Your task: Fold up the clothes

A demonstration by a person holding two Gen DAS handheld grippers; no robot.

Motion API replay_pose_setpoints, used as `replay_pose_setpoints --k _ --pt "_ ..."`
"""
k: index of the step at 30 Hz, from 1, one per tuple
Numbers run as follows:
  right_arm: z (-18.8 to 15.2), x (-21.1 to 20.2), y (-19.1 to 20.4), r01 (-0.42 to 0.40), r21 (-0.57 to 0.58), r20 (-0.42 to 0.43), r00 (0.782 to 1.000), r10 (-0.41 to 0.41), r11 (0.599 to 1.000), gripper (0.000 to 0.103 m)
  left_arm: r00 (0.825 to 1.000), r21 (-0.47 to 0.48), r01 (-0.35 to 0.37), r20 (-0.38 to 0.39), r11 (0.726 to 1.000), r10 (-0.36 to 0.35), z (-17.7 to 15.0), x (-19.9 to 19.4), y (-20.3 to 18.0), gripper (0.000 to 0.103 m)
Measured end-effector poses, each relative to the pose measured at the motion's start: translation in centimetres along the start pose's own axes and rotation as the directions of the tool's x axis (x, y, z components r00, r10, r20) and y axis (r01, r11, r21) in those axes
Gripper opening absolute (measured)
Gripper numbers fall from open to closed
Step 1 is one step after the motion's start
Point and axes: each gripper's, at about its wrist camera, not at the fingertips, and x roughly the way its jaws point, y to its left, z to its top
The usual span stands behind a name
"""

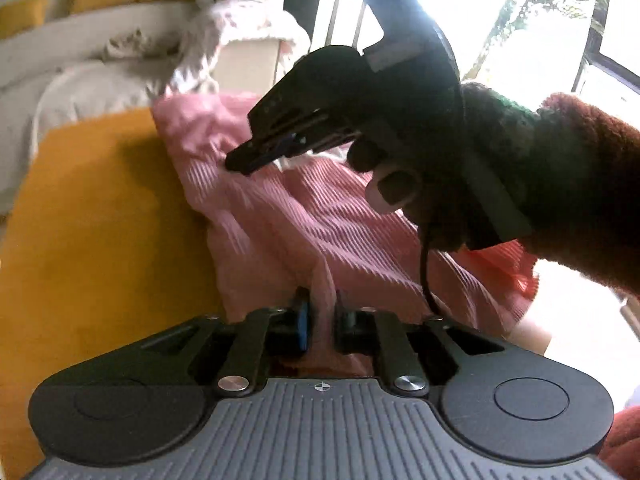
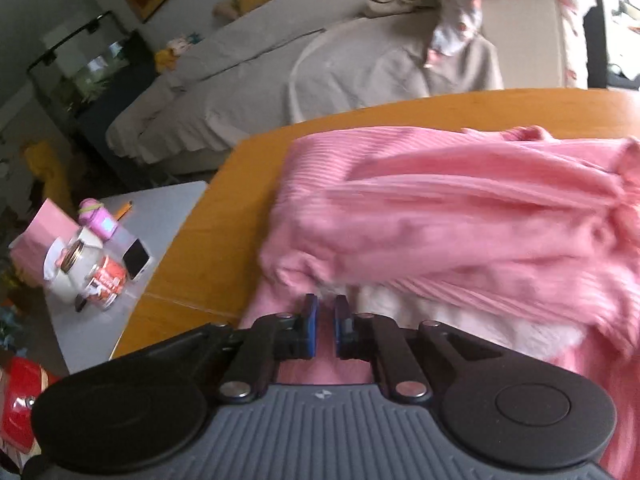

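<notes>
Sweater (image 2: 460, 216) lies bunched on your bench (image 2: 224, 240). Your left tool (image 1: 320, 316) pinches a pink fold; your right tool (image 1: 250, 162) is pressed together, tips nipping the fabric near its far edge.

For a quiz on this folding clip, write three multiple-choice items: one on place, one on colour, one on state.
1. Where does the pink ribbed garment lie?
A. on the wooden table
B. on the sofa
C. on the floor

2. What colour are the pads on the right gripper?
A. red
B. blue
C. white

3. How does the left gripper stand?
A. wide open above the cloth
B. closed on a fold of the garment
C. out of view

Key: 1 A, the garment spreads over the yellow-brown tabletop; 2 B, blue pads line both jaws; 3 B, a pink ridge of cloth sits pinched between its jaws.
</notes>
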Motion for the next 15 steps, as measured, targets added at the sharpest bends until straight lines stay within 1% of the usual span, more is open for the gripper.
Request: replay_pose_setpoints --k 1,2,3,4,5,6,7,8,9,10,11,12,14,15 --pt "0.1 -0.8 -0.2 0.006 0.011 0.006 1.0 -0.006 1.0 0.009 1.0 0.003 0.009 -0.001 1.0 -0.009 0.0 -0.1 0.0 0.026" --pt "0.3 -2.0 -0.2 -0.002 0.013 0.018 1.0 0.002 1.0 0.011 1.0 0.005 0.025 -0.008 1.0 -0.025 -0.1 -0.4 0.0 0.034" --pt "0.4 -3.5 -0.1 -0.016 -0.001 0.042 0.999 0.016 1.0 0.017 0.999 0.005 0.048 -0.016 0.999 -0.048 -0.2 -0.6 0.1 0.047" --pt "0.4 -5.3 -0.1 -0.027 -0.025 0.074 0.997 0.029 0.999 0.023 0.997 0.0 0.072 -0.021 0.997 -0.072 -0.4 -0.8 0.5 0.054" --pt "0.4 -7.2 -0.2 -0.032 -0.049 0.105 0.994 0.037 0.998 0.026 0.995 -0.007 0.1 -0.026 0.995 -0.101 -0.6 -1.1 0.5 0.064" --pt "0.0 -9.5 -0.2 -0.023 -0.074 0.147 0.989 0.034 0.997 0.033 0.992 -0.009 0.122 -0.031 0.992 -0.122 -0.6 -1.4 0.4 0.073" --pt "-0.4 -11.8 -0.3 -0.012 -0.098 0.189 0.982 0.03 0.995 0.041 0.989 -0.007 0.143 -0.035 0.99 -0.143 -0.7 -1.5 0.2 0.078" --pt "-1.3 -13.9 -0.4 0.048 -0.127 0.24 0.971 -0.016 0.991 0.045 0.986 -0.006 0.162 -0.038 0.987 -0.162 -0.8 -1.4 -0.1 0.084" --pt "-2.2 -15.9 -0.5 0.112 -0.152 0.293 0.954 -0.063 0.982 0.055 0.984 -0.01 0.176 -0.039 0.984 -0.176 -1.1 -1.3 -0.3 0.087" --pt "-3.1 -17.9 -0.6 0.176 -0.174 0.346 0.932 -0.107 0.969 0.063 0.981 -0.016 0.19 -0.039 0.982 -0.191 -1.2 -1.2 -0.4 0.087" --pt "-4.7 -19.6 -0.7 0.263 -0.189 0.397 0.902 -0.171 0.946 0.067 0.977 -0.029 0.207 -0.039 0.978 -0.208 -1.3 -1.3 -0.3 0.088" --pt "-6.2 -20.7 -0.9 0.322 -0.186 0.422 0.879 -0.221 0.928 0.07 0.973 -0.045 0.227 -0.038 0.973 -0.229 -1.3 -1.4 -0.1 0.088" --pt "-9.6 -21.8 -1.8 0.338 -0.123 0.411 0.873 -0.262 0.933 0.07 0.954 -0.095 0.292 -0.033 0.952 -0.297 -0.9 -1.6 0.3 0.09" --pt "-11.3 -22.3 -2.2 0.345 -0.091 0.404 0.87 -0.282 0.934 0.07 0.94 -0.116 0.335 -0.026 0.935 -0.34 -0.7 -1.7 0.6 0.093"
